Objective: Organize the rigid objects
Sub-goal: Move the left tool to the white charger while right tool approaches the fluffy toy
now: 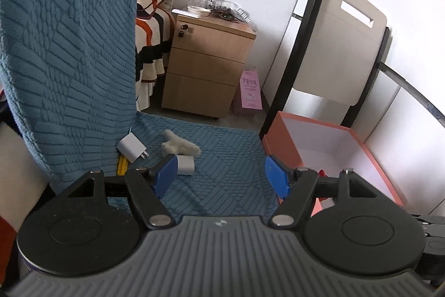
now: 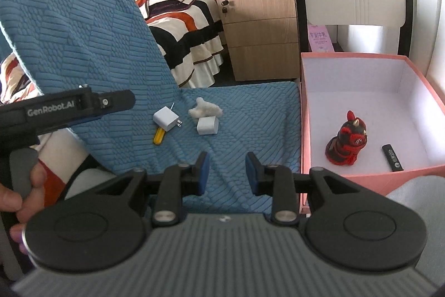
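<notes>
On the blue quilted seat [image 2: 244, 113] lie a white plug adapter [image 2: 166, 117] with prongs, a yellow-handled tool [image 2: 159, 136] under it, a white fluffy scrap [image 2: 205, 110] and a white block charger [image 2: 207, 125]. The pink box [image 2: 345, 176] to the right holds a red and black figurine [image 2: 347, 143] and a small black stick [image 2: 392, 154]. My left gripper [image 1: 221, 176] hangs open over the seat, its left pad near the block charger [image 1: 185, 165]. My right gripper [image 2: 226, 173] is open with a narrow gap, nothing between its fingers, just above the seat's front.
A wooden drawer unit [image 1: 208, 60] stands behind the seat beside a bed with a striped cover [image 2: 183, 27]. A folding chair back [image 1: 339, 46] rises behind the pink box [image 1: 328, 146]. A hand [image 2: 19, 194] holds the left gripper's handle.
</notes>
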Demonstrator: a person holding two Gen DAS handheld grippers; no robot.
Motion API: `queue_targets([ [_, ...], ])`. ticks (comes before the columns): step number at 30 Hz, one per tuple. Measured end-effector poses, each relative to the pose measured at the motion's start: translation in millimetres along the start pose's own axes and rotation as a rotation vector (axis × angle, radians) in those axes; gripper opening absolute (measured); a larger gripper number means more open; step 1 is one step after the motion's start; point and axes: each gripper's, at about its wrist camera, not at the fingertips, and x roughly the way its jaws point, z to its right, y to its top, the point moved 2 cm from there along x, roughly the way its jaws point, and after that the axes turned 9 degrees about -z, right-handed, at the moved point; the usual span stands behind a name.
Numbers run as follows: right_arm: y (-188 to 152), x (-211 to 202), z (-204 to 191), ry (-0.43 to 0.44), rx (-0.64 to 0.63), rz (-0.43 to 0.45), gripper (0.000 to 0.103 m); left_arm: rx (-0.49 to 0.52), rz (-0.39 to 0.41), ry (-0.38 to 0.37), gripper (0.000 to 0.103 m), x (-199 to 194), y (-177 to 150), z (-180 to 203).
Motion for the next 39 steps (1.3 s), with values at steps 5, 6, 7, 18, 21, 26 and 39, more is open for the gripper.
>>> queue_targets([
  [5,-2.1,5.0,-3.2,0.003,-0.008,0.0,0.033,-0.025,0.009,0.018,0.075,3.1,-1.4,-8.4],
  [6,-2.6,7.5,-2.9,0.004,-0.007,-0.001,0.033,-0.028,0.005,0.019,0.075,5.7,-0.5,-9.5],
  [7,-2.2,10.5,-1.8,0.006,-0.005,-0.005,0.033,-0.029,0.01,0.02,0.075,7.7,0.4,-10.3],
  [18,9.7,56.6,9.6,0.0,-0.042,-0.025,0.033,-0.041,0.012,0.075,0.075,77.3,3.0,-34.5],
  [21,15.6,73.6,10.7,0.003,-0.046,-0.031,0.033,-0.048,-0.004,0.095,0.075,98.4,-0.3,-46.7],
  [26,28.3,88.3,7.7,0.003,-0.071,-0.03,0.033,-0.033,-0.018,0.088,0.075,120.4,-3.8,-57.2],
  [39,48.4,130.0,17.9,0.042,-0.145,-0.042,0.033,0.065,-0.029,0.212,0.079,179.7,-3.8,-52.1],
])
